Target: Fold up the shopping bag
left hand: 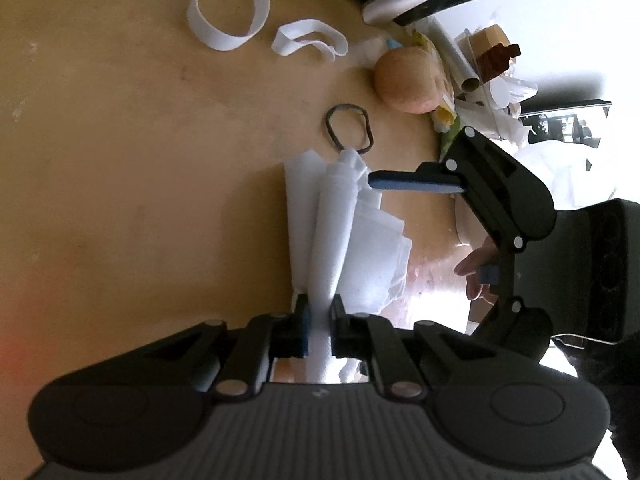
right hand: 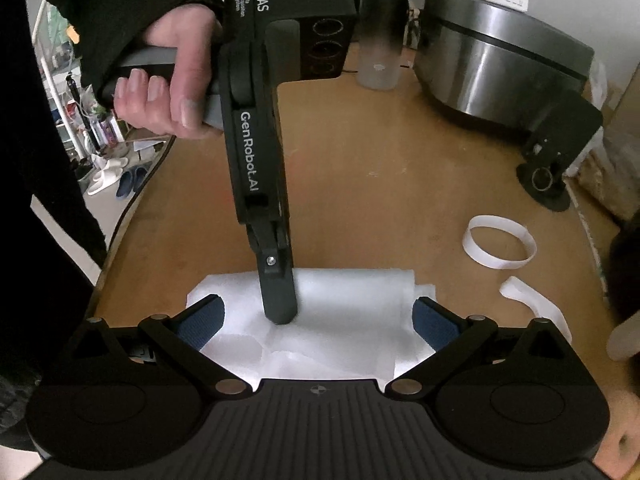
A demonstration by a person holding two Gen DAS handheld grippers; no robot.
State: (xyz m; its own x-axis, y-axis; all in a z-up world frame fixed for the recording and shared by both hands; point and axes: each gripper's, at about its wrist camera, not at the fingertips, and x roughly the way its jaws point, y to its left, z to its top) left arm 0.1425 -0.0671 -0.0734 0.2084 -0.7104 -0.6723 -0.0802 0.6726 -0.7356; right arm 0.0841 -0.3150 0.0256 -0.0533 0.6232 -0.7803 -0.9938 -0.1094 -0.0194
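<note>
Paper ring [left hand: 228, 10], apple [left hand: 408, 80], hair tie [left hand: 350, 128]

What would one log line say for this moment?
left hand-held gripper: shut on rolled white bag | right hand-held gripper: open, over bag | table

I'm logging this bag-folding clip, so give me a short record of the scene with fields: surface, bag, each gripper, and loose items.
surface: tan wooden table
bag: white shopping bag, partly rolled, lying on the table
left gripper: shut on the bag's roll
right gripper: fingers spread wide over the bag, not gripping
loose items: white paper ring, dark hair tie, peach
</note>
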